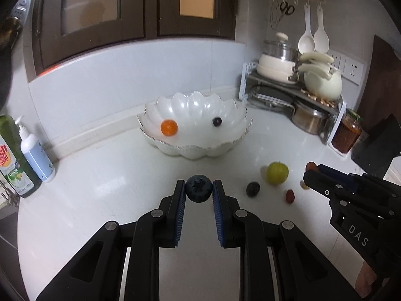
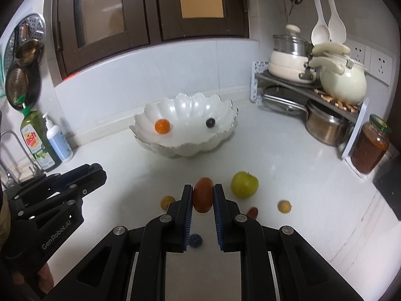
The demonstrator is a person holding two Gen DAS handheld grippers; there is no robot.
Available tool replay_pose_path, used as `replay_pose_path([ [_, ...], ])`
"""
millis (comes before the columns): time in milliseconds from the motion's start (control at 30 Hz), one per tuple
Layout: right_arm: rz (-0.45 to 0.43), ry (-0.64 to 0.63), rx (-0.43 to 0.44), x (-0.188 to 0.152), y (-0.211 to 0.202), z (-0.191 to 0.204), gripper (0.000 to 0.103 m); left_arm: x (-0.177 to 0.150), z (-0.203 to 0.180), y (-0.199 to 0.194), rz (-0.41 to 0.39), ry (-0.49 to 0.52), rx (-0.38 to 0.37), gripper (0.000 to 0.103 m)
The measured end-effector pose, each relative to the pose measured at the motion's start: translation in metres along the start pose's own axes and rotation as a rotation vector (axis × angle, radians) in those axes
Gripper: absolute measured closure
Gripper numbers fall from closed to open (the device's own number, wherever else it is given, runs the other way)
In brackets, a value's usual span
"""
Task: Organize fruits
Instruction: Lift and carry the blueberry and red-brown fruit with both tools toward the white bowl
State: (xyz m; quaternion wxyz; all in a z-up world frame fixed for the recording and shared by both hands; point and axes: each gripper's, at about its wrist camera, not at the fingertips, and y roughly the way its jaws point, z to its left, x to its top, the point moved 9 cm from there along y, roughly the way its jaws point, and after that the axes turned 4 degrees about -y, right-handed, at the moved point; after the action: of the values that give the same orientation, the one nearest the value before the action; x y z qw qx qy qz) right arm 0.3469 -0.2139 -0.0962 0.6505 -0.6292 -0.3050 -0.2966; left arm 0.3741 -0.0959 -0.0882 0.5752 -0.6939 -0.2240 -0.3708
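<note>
"DAS" was printed in pale letters on the side of the right hand-held gripper (image 1: 309, 173), and "GenRobot.AI" ran along the body of the left hand-held gripper (image 2: 96, 169). On the green dish soap bottle (image 2: 37, 140) at the left edge of the desk (image 2: 300, 188) the label read "dish soap"; the print on the white pump bottle (image 2: 59, 139) beside it was too small to read. The left hand-held gripper (image 1: 199, 188) pinched a blueberry (image 1: 198, 188) between its blue-padded fingertips, the berry sitting right at the tips, dark blue and round, with its star-shaped crown facing the camera. The right hand-held gripper (image 2: 203, 195) was closed on a small tomato (image 2: 203, 195), oblong, red-orange, with a greenish tint at its top, held upright between the pads. Beyond both stood a white scalloped bowl (image 2: 185, 148) on the desk, well apart from either grip, with a small orange fruit (image 2: 162, 126) at its left and a dark berry (image 2: 210, 123) at its right. On the desk near the right hand-held gripper lay a green apple (image 2: 244, 184), two small yellow fruits (image 2: 167, 202) (image 2: 284, 206), a small red fruit (image 2: 252, 212) partly hidden by the finger, and another blueberry (image 2: 195, 240) under the jaws. A jar (image 2: 371, 148) of reddish preserve with a green lid stood at the right.
</note>
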Motion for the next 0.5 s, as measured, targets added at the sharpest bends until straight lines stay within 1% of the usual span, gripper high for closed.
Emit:
replay_pose_path([
  [300, -0.076, -0.021, 0.025, 0.027, -0.013, 0.01, 0.085, 0.023, 0.005, -0.014, -0.066, -0.015, 0.008, 0.08],
  [500, -0.119, -0.029, 0.038, 0.046, -0.018, 0.016, 0.085, 0.042, 0.004, -0.023, -0.125, -0.002, 0.012, 0.08],
])
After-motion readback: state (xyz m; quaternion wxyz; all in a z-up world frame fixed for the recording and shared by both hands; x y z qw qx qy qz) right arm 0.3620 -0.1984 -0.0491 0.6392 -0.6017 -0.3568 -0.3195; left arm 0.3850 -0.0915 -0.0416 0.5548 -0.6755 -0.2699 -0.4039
